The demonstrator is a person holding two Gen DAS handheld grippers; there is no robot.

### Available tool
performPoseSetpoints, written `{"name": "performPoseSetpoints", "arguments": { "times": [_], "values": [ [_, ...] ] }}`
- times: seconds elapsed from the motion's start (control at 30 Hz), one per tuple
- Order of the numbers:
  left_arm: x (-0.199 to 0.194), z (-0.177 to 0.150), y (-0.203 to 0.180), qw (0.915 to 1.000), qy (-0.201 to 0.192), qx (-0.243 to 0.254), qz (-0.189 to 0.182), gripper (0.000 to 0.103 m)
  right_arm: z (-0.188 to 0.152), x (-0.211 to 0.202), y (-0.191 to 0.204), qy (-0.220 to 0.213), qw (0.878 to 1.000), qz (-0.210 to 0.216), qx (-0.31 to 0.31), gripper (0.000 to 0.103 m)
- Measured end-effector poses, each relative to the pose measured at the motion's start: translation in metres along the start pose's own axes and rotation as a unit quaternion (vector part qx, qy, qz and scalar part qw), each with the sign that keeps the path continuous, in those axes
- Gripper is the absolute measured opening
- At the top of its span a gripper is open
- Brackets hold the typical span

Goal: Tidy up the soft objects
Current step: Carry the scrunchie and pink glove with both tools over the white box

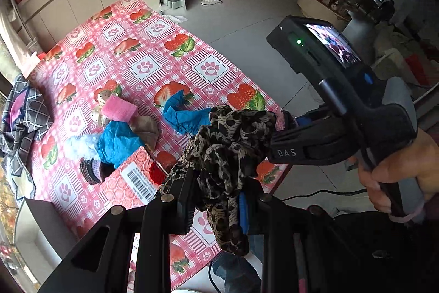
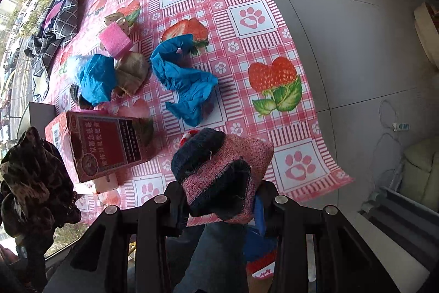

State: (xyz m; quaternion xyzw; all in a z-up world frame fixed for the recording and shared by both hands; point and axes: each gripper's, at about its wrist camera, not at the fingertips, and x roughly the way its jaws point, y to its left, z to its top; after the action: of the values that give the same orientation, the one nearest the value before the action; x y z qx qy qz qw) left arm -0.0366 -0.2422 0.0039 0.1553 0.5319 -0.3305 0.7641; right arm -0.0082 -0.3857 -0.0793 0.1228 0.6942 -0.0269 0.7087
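Leopard-print cloth (image 1: 227, 155) hangs bunched at lower centre, pinched in the closed left tongs (image 1: 216, 208). The right tongs (image 2: 222, 208) clamp a pink-and-navy knit piece (image 2: 222, 175). Beyond, blue cloths (image 2: 186, 81) lie mid-frame on the surface (image 2: 252, 18).

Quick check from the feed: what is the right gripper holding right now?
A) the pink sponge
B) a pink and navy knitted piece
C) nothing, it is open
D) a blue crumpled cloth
B: in the right wrist view the right gripper is shut on the pink and navy knitted piece, while the blue cloth and the pink sponge lie on the strawberry tablecloth.
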Motion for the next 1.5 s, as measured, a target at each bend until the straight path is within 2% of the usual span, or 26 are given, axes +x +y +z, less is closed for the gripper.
{"name": "performPoseSetpoints", "arguments": {
  "times": [0.23,0.4,0.6,0.73,0.83,1.0,1.2,1.5],
  "values": [
    [-0.025,-0.047,0.013,0.9997,-0.016,-0.014,0.008,0.028,-0.045,0.0,0.033,0.002,1.0,-0.007,-0.011,0.038],
    [-0.04,-0.074,0.03,0.9987,-0.024,-0.037,0.025,0.028,-0.065,-0.005,0.061,-0.008,0.999,-0.009,-0.033,0.038],
    [-0.057,-0.098,0.053,0.9957,-0.035,-0.072,0.046,0.028,-0.08,-0.013,0.096,-0.025,0.997,-0.004,-0.073,0.038],
    [-0.068,-0.113,0.071,0.9914,-0.046,-0.104,0.064,0.028,-0.088,-0.024,0.127,-0.047,0.991,0.006,-0.128,0.038],
    [-0.077,-0.123,0.089,0.9854,-0.056,-0.14,0.08,0.028,-0.093,-0.035,0.154,-0.066,0.982,0.01,-0.175,0.038],
    [-0.09,-0.142,0.12,0.9703,-0.07,-0.205,0.107,0.028,-0.097,-0.047,0.189,-0.088,0.968,0.006,-0.234,0.038],
    [-0.102,-0.169,0.153,0.9526,-0.072,-0.266,0.129,0.027,-0.094,-0.046,0.218,-0.088,0.96,0.004,-0.267,0.038],
    [-0.114,-0.197,0.189,0.9304,-0.076,-0.325,0.152,0.027,-0.087,-0.051,0.259,-0.093,0.949,0.012,-0.302,0.038]
  ]
}}
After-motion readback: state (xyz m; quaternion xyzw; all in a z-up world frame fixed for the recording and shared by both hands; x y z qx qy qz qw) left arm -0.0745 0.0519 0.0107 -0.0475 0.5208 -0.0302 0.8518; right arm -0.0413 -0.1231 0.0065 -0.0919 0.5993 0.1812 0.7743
